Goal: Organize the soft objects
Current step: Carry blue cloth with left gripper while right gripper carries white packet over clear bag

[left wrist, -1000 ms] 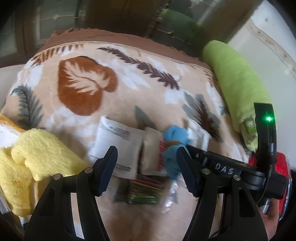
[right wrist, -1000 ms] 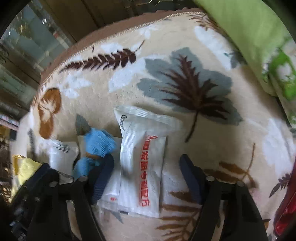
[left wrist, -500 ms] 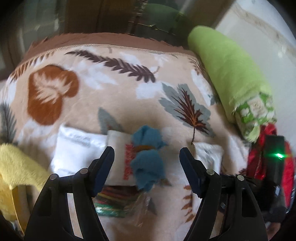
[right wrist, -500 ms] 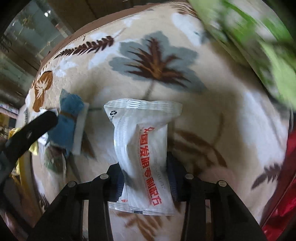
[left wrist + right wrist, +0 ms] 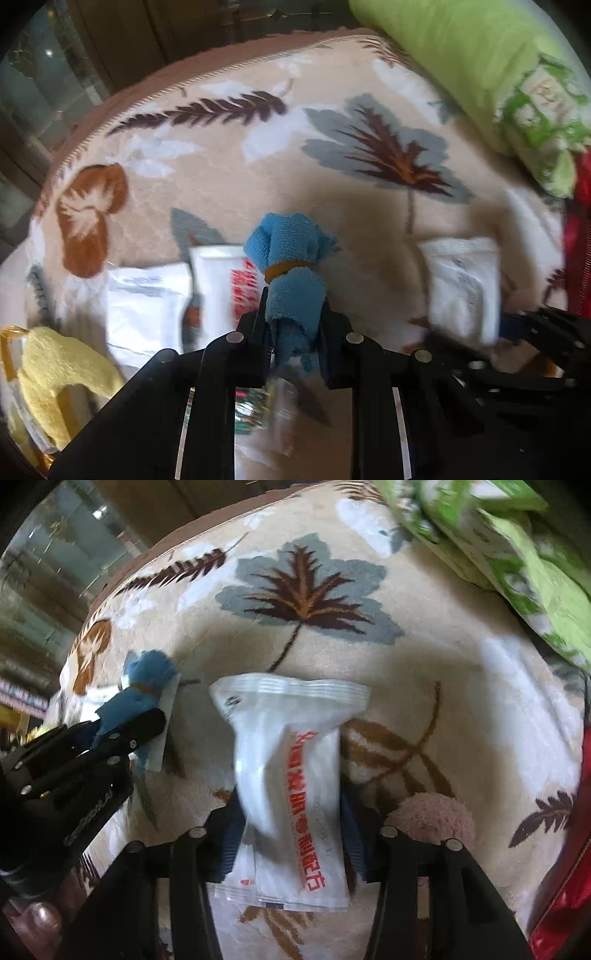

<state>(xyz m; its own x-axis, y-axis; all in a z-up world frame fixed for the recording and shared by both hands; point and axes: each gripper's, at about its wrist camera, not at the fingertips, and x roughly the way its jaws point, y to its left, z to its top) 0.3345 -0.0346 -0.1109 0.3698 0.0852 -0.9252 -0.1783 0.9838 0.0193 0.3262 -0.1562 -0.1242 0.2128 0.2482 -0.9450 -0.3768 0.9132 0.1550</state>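
My left gripper is shut on a rolled blue cloth tied with an orange band, held above the leaf-patterned blanket. My right gripper is shut on a white sachet with red print, lifted off the blanket. The blue cloth and left gripper also show at the left of the right wrist view. The white sachet appears blurred at the right of the left wrist view. Two more white sachets lie on the blanket left of the blue cloth.
A green rolled pillow lies along the right edge. A yellow fluffy cloth sits at lower left. A clear packet with coloured contents lies under my left gripper. A pink fuzzy thing and red fabric are at lower right.
My left gripper has closed on the blue cloth and lifted it. My right gripper, shut on the white sachet since half a second ago, has carried it rightward, away from the other sachets.
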